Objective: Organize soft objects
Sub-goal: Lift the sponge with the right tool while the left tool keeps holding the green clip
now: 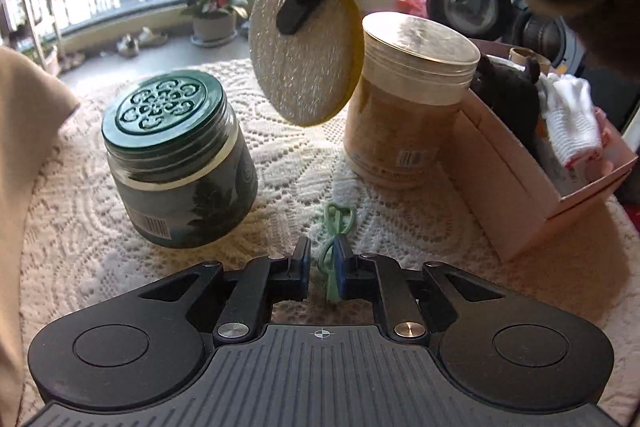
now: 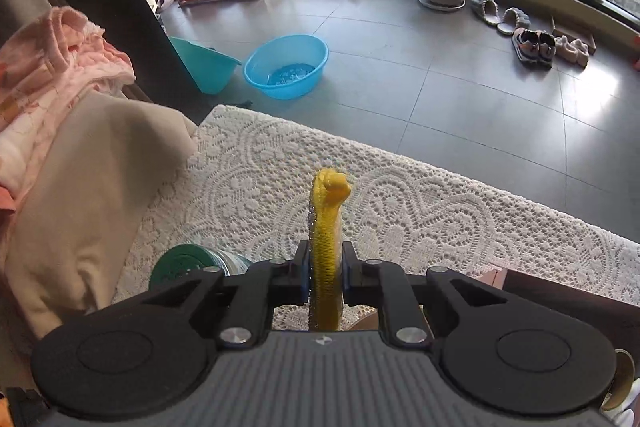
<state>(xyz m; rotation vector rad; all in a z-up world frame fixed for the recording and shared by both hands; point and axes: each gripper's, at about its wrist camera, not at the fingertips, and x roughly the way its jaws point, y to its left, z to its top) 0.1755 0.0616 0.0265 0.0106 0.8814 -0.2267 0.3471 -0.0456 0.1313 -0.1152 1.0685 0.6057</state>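
Left gripper [image 1: 321,259]: fingers a narrow gap apart around a pale green looped silicone tie [image 1: 334,251], not pinching it, over the lace-covered table [image 1: 280,163]
Right gripper [image 2: 325,269]: fingers clamped on a round yellow-backed scouring pad [image 2: 327,247], held aloft between green-lidded glass jar [image 1: 176,155] and pink cardboard box [image 1: 520,203]

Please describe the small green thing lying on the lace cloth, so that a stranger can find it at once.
On the white lace tablecloth, look in front of the dark green glass jar and the tan plastic canister. The thin pale green looped cord lies there, the only flat, stringy item.
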